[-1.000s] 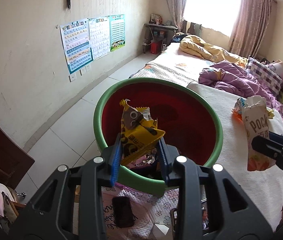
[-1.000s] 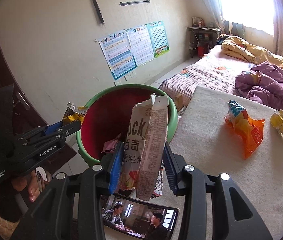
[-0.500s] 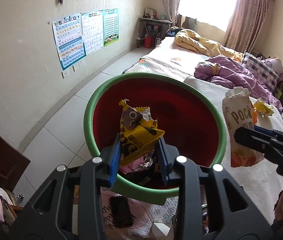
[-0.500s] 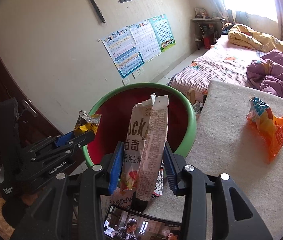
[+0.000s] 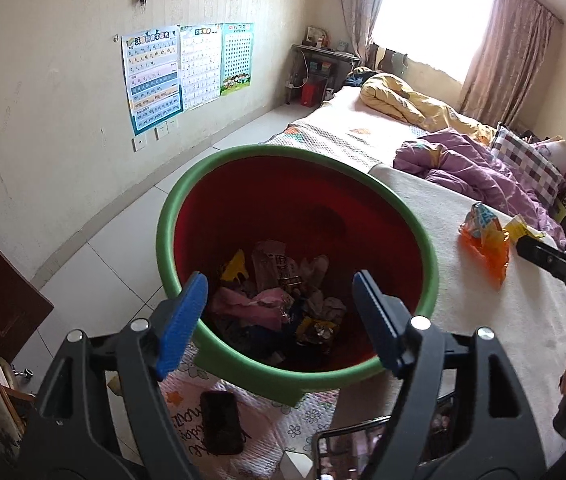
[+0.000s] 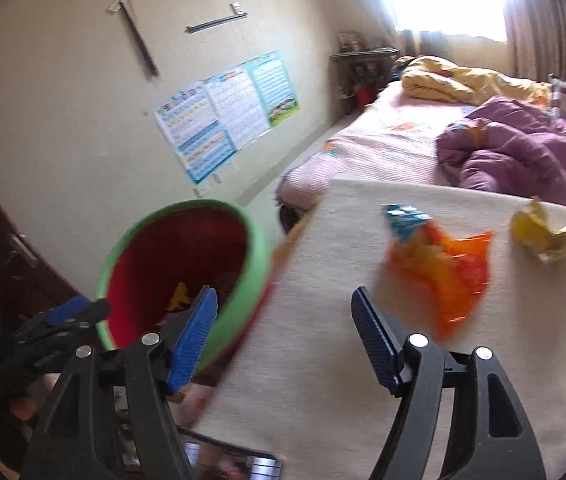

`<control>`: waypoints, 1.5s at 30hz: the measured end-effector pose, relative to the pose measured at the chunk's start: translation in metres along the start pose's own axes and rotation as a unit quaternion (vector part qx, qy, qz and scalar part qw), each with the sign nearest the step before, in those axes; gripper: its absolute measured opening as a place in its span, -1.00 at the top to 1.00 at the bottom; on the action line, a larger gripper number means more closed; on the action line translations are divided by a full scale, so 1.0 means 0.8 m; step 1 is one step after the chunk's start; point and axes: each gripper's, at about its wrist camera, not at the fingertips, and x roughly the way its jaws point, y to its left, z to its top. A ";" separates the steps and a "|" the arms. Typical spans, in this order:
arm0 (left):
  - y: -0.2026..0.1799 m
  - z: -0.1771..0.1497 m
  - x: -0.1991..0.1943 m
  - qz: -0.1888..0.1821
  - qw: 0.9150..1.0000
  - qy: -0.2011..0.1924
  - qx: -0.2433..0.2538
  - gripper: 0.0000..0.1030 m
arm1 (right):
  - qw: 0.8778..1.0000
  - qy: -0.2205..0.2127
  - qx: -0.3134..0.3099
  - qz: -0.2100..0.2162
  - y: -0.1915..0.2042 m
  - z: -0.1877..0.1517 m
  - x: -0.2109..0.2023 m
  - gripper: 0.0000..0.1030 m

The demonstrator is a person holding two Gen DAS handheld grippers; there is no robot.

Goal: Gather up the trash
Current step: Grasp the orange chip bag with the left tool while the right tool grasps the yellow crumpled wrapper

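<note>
Both jaws opening and empty: the left gripper (image 5: 279, 316) hovers over the red bin (image 5: 423, 240), the right gripper (image 6: 283, 332) over the bed cover (image 6: 323, 360). The orange wrapper (image 6: 447, 276) lies at two o'clock, long axis running upper-left to lower-right, beside a crumpled yellow wrapper (image 6: 543, 236).

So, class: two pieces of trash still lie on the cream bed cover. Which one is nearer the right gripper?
The orange snack bag with the blue top. It lies just ahead of the right gripper; the crumpled yellow wrapper sits farther off, beside the purple quilt.
</note>
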 end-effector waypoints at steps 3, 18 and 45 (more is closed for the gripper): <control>-0.027 -0.003 -0.010 -0.013 1.000 -0.005 0.003 -0.41 | 0.995 0.014 -0.049 -0.089 -0.063 0.020 0.005 -0.47; -0.199 -0.012 0.007 -0.089 0.995 0.032 0.034 -0.42 | 0.977 0.132 -0.134 -0.098 -0.226 0.042 0.062 0.83; -0.313 -0.011 0.121 -0.116 0.987 0.114 -0.008 0.68 | 0.992 0.066 -0.091 0.060 -0.196 -0.066 -0.133 -0.23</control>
